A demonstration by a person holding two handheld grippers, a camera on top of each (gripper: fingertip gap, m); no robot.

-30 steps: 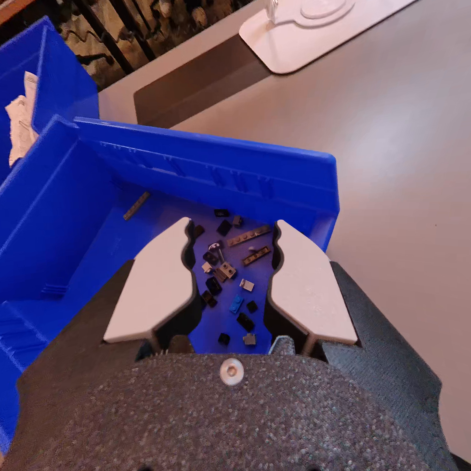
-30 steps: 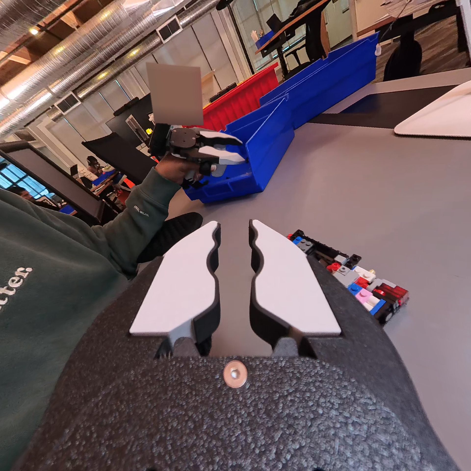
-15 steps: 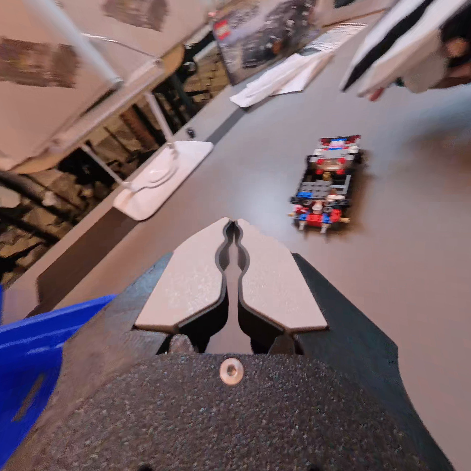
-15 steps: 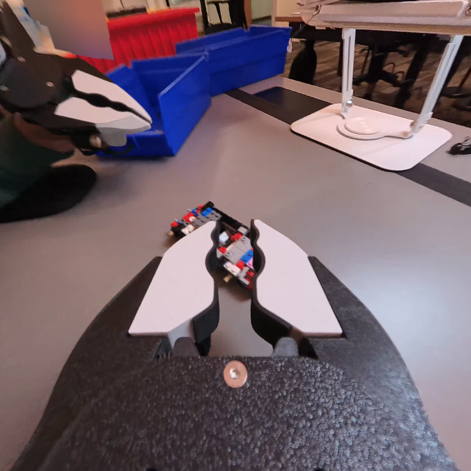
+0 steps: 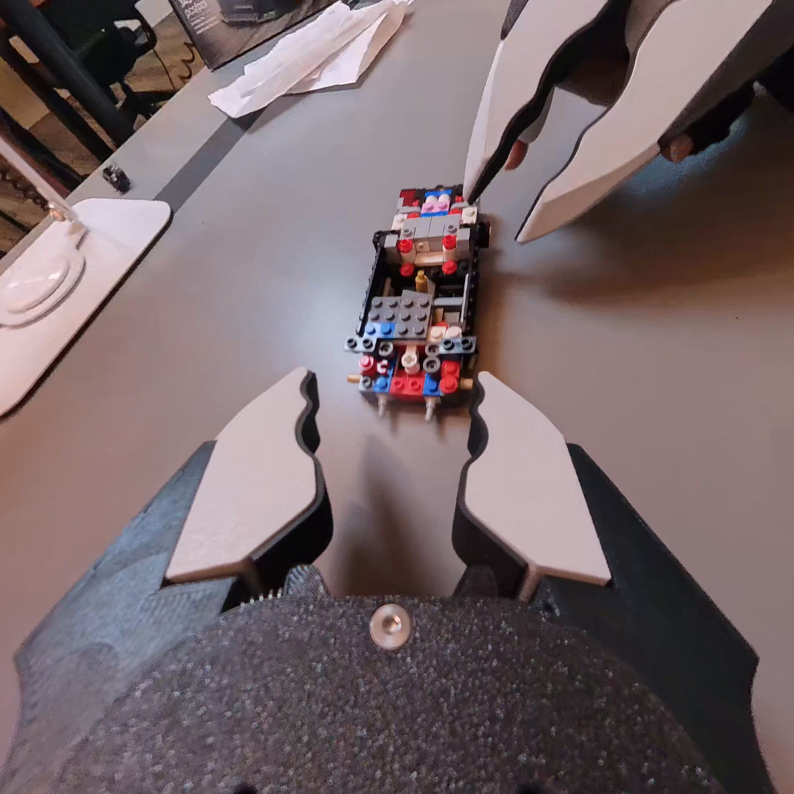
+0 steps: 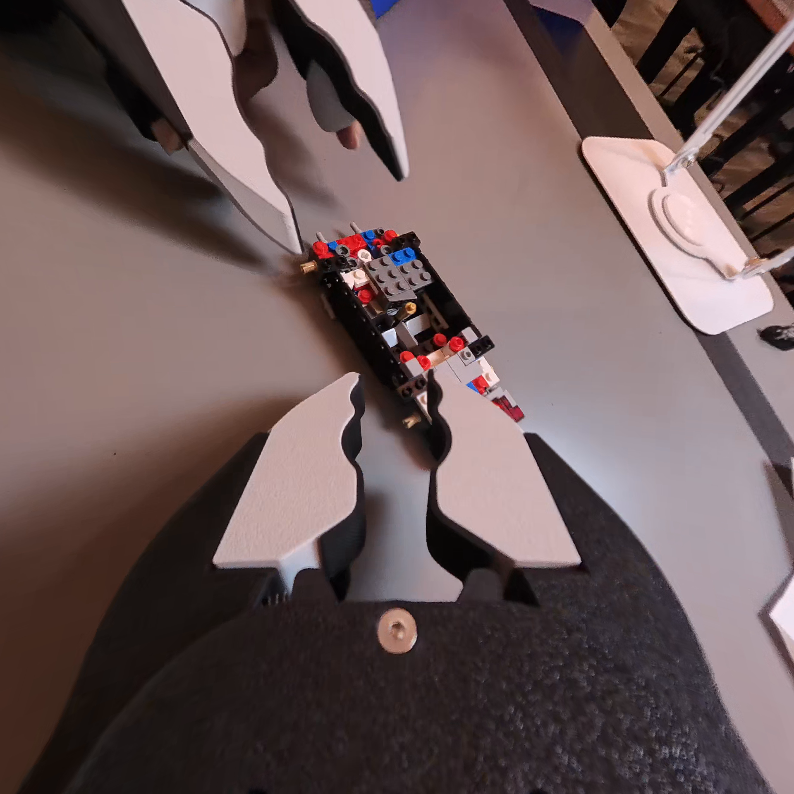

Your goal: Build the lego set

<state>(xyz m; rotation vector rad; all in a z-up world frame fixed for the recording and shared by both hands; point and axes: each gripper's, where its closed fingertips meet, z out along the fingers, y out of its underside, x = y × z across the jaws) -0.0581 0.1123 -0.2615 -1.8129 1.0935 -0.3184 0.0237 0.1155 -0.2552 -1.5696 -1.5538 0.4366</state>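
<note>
Now both grippers had converged on the half-built lego model (image 5: 419,309), which lay flat on the grey table (image 5: 215,322), where a second before the left gripper (image 5: 393,386) had been over the blue bin of loose pieces and the right one had hung clear of the build. In between, the left one's jaws had been almost together; whether they carried a piece from the bin could not be told, and nothing showed between them at this moment. They stood wide apart, empty, with the tips on either side of the model's near end, the right tip just beside its corner.

At the far end, the right gripper (image 5: 494,219) was also parted and held nothing. One tip sat at the far corner of the model, apparently touching it; the other hung off to the right over bare table. In the right wrist view that same finger hid part of the model's near end.

Judging by this, the fetching step was over and a bracing or re-gripping step had begun: the model was bracketed from both ends but clamped by neither. A white stand base (image 5: 73,266) and some papers (image 5: 309,56) lay well apart, on the left and far side.
</note>
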